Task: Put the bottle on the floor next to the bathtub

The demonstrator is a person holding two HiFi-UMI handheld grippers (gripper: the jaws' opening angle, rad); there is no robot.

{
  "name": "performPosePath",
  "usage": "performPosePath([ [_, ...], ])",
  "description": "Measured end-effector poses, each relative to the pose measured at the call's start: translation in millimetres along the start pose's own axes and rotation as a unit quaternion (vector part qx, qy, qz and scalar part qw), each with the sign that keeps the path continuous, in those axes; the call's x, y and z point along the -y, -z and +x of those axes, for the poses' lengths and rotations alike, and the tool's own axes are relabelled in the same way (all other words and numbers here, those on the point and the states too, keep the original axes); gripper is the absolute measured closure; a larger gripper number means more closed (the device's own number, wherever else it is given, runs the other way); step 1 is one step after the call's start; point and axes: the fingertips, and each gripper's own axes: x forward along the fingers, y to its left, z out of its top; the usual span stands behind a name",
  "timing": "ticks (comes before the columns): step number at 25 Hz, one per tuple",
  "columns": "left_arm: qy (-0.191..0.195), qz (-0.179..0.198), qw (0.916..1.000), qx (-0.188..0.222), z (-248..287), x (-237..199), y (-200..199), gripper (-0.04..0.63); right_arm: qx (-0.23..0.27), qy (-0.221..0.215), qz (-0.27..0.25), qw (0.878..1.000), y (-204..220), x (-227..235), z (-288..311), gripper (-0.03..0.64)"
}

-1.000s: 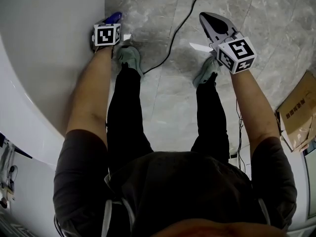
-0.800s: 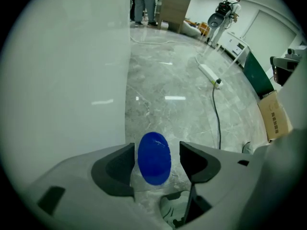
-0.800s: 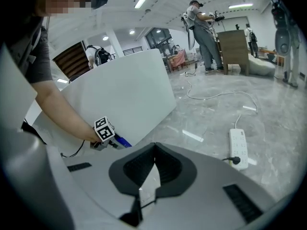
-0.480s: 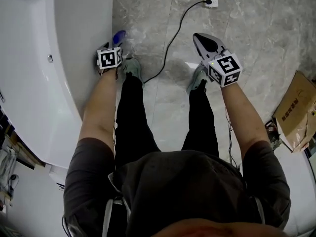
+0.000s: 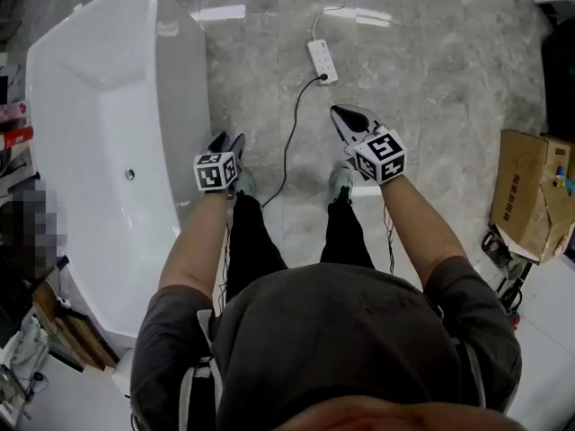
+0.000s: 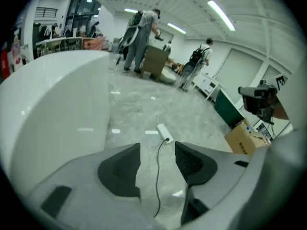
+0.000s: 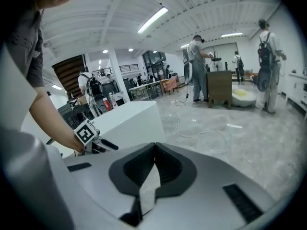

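Person upright, head cam looking down. L tongs (image 5: pixel 228 142) hang just beside the bathtub (image 5: pixel 184 97) outer wall, abt mid-length of the tub. Jaws apart and closing. Left gripper view shows only floor (image 5: pixel 431 79) and a black cable (image 5: pixel 289 142) in the gap, so nothing gripped. R tongs (image 5: pixel 340 115) farther out from the tub, beyond the cable. Jaws pressed together, empty.

Bottle: not visible in any view. If it's down, prob. on floor at foot of tub wall, hidden under L tongs/forearm. Can't confirm.

Power strip (image 5: pixel 322 61) on floor out from the tub's far half, well apart from its wall. Cardboard box (image 5: pixel 521 191) right across the room from the tub.

Judgement: placing looks done or nearly so. Step in hand = clear away + verify.

To do it well:
- Take L tongs straight up and off the tub wall. No low sideways sweep, as a bottle standing there would tip easily.
- Mind the cable when stepping back; it runs close to the tub side.
- Tilt head to bring tub base into view. Check bottle upright on floor, beside the wall, not leaning on it.
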Motion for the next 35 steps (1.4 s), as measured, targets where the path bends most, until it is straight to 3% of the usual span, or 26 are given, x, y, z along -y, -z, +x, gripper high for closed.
performPosePath([
  [3, 0.039, 0.032, 0.9974, 0.052, -51, 51, -69, 0.397, 0.024, 0.009, -0.005, 1.0, -50, 1, -49, 0.624],
  [8, 0.079, 0.107, 0.9851, 0.109, -133, 122, -159, 0.436, 0.054, 0.023, -0.012, 0.998, -116, 2, -117, 0.624],
  [16, 0.122, 0.129, 0.9615, 0.209, -240, 207, -251, 0.479, 0.109, 0.024, -0.014, 0.994, -193, -10, -203, 0.624],
  [24, 0.156, 0.145, 0.9328, 0.291, -323, 261, -297, 0.539, 0.132, 0.016, -0.034, 0.991, -239, -33, -255, 0.623],
  [31, 0.197, 0.2, 0.9054, 0.319, -361, 297, -290, 0.591, 0.136, 0.005, -0.029, 0.99, -246, -55, -278, 0.624],
  [35, 0.205, 0.208, 0.9024, 0.317, -365, 306, -282, 0.591, 0.151, -0.006, -0.013, 0.988, -244, -64, -282, 0.624],
])
